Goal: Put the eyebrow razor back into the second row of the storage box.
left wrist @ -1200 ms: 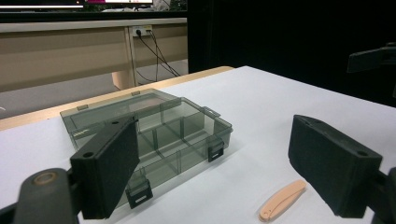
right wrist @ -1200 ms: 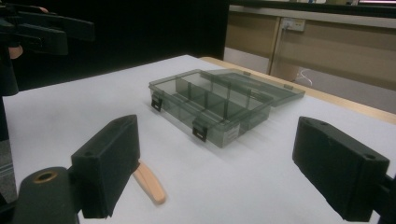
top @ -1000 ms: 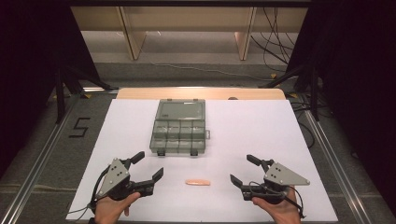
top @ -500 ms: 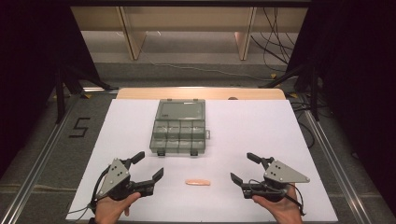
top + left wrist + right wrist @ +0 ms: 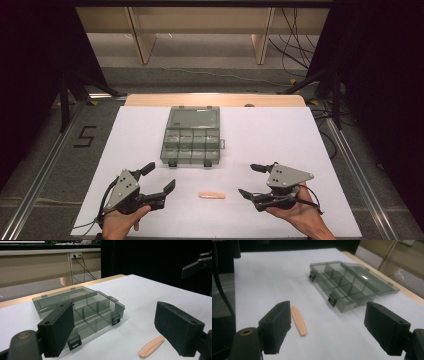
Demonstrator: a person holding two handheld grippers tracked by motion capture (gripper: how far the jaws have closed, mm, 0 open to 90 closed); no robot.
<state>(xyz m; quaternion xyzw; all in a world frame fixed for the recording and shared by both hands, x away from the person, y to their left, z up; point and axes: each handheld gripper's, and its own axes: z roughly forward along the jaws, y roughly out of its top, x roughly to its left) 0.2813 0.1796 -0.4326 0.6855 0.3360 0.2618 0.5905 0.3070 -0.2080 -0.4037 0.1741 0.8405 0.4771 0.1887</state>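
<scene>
Sticks: one (image 5: 211,195); box one (image 5: 192,135), seemingly empty; two hand-held grippers (image 5: 156,180) (image 5: 251,180) open, right just narrowing.

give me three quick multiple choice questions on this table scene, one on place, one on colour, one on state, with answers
1. Where does the stick lie?
A inside the box
B on the table between the two tongs
C on the floor

2. What colour is the stick?
A peach
B blue
C green

3. How is the box?
A lid shut
B upside down
C lid open

Answers: B, it lies on the white table between the left tongs and right tongs; A, pale peach; C, lid folded back flat, compartments bare.
</scene>
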